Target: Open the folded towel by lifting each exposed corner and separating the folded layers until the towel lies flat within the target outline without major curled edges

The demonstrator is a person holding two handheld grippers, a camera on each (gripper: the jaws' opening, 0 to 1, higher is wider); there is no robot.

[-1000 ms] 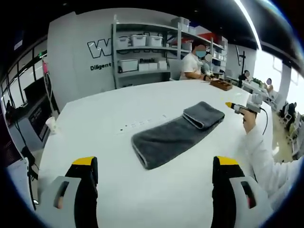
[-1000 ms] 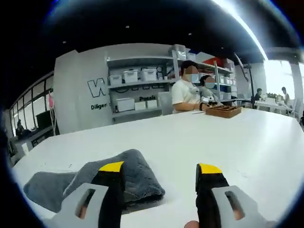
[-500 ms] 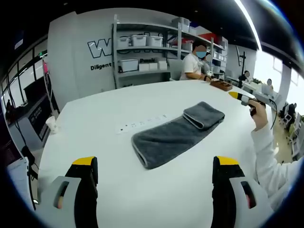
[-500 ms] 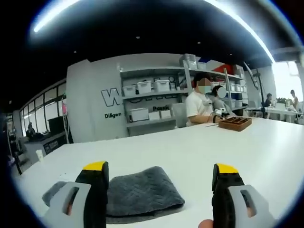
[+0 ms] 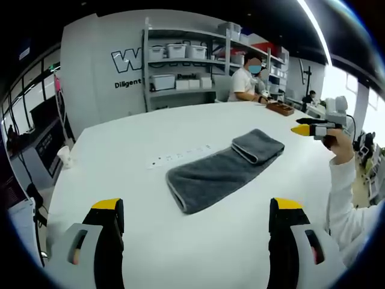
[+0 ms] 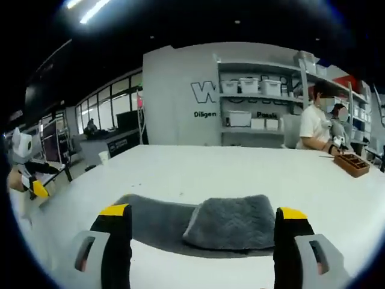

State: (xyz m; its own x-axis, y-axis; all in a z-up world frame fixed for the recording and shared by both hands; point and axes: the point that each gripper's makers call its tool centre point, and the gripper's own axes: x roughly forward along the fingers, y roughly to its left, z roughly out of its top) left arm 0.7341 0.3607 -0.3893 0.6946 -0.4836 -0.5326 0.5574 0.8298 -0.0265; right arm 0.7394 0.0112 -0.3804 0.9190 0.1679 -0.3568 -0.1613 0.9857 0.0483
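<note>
Gray towel [image 5: 225, 170] lies mid-table [image 5: 120, 150], one end folded over at 2 o'clock. Left gripper [image 5: 195, 211] jaws wide, holding nothing; right gripper [image 6: 204, 220] likewise. The right gripper view shows the fold [image 6: 234, 221] close up.

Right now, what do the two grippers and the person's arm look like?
Each gripper has two black jaws with yellow tips on pale grey slotted mounts: the left gripper and the right gripper. A black cable trails behind the right one in the left gripper view. The person wears a white sleeve.
</note>
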